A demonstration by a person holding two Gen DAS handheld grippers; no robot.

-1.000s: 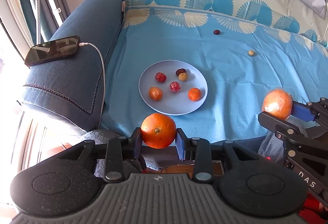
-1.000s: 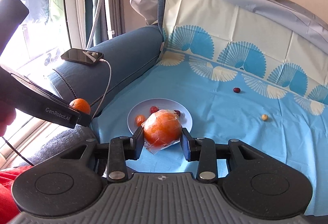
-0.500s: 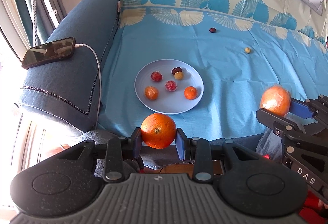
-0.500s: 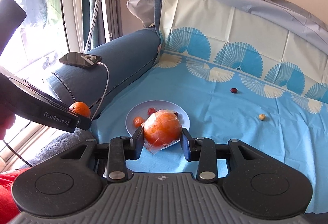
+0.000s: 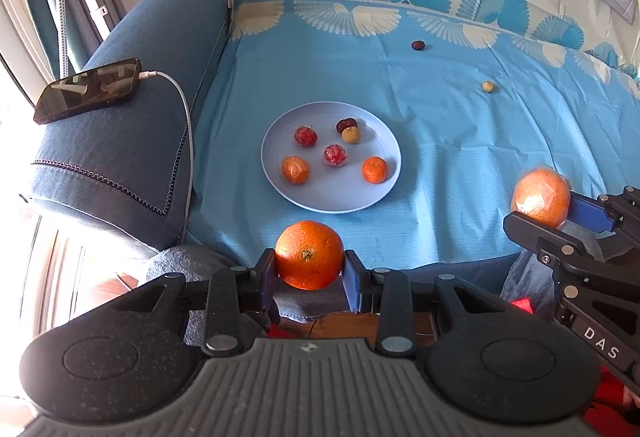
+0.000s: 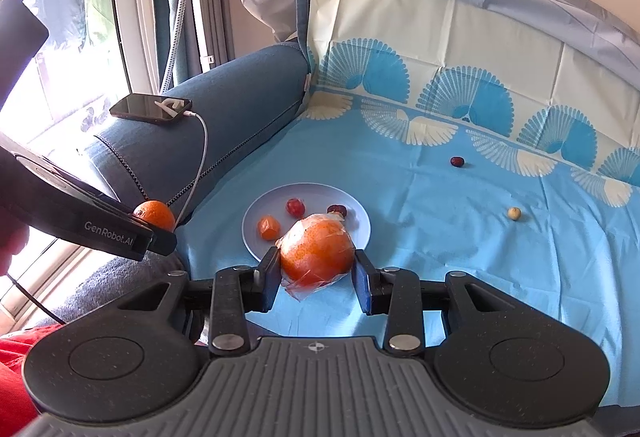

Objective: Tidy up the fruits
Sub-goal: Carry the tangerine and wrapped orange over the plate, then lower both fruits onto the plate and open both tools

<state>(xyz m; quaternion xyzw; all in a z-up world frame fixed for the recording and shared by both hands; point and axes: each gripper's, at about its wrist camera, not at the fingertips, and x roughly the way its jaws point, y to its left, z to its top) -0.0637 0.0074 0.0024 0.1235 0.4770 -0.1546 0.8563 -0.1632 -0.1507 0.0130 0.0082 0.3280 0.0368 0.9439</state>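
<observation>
Left gripper (image 5: 309,269): I see its jaws clamped on a bare orange (image 5: 309,254), one pad against each side, stem dimple facing the camera. The fruit is clear of the cloth, just off the near edge of the seat.
Right gripper (image 6: 316,273): I see its jaws pressed on a wrapped orange (image 6: 318,252) in clear film; a loose tail of film hangs below the fruit. It is held in the air in front of the plate.
Cross-check: in the left wrist view the right gripper shows at the right edge with the wrapped orange at its tip; in the right wrist view the left gripper comes in from the left with the bare orange at its tip.
Plate (image 5: 376,193): pale blue, round, flat on the blue cloth (image 5: 460,157) near the armrest side of the seat.
Plate contents: two small orange fruits (image 5: 375,169), one of them in film; two red wrapped fruits (image 5: 335,155); a dark red one touching a tan one at the far side.
Loose fruit: one dark red piece (image 5: 418,45) near the fan border, well apart from the plate; one tan piece (image 5: 487,86) further right, also alone on the cloth.
Armrest (image 5: 120,141): blue fabric; a phone (image 5: 88,90) lies on top with a white cable (image 5: 182,105) plugged in and trailing down.
Person: I can make out part of a hand at the left edge of the right wrist view.
</observation>
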